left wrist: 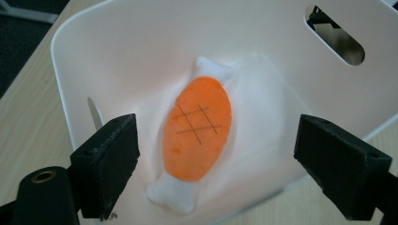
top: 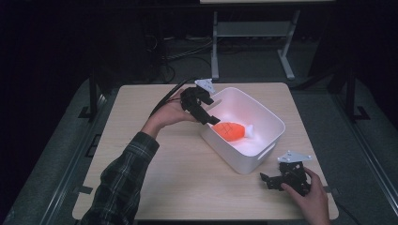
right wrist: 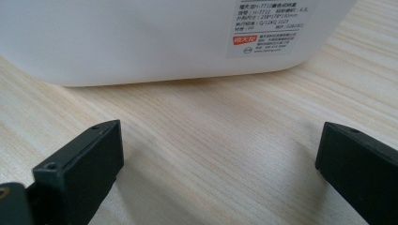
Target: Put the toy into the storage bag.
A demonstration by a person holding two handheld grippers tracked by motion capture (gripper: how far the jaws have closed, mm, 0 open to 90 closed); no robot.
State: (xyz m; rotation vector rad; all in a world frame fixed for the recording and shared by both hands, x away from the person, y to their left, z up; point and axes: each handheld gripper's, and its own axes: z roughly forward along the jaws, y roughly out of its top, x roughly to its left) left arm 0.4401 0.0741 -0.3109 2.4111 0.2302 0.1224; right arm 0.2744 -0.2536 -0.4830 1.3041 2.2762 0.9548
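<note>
Two hand-held grippers at a white bin [top: 270, 123] holding an orange plush toy [top: 231, 130].

High view: the left gripper [top: 210, 116] hangs over the bin's near-left rim, just beside the toy lying on the bin floor; the right gripper [top: 268, 180] rests on the wooden table [top: 155, 154] by the bin's near corner. Left gripper view: jaws wide apart, holding nothing, the toy [left wrist: 197, 136] between and beyond them. Right gripper view: jaws spread wide and empty above the table [right wrist: 211, 136], facing the bin's labelled outer wall [right wrist: 141, 37].
</note>
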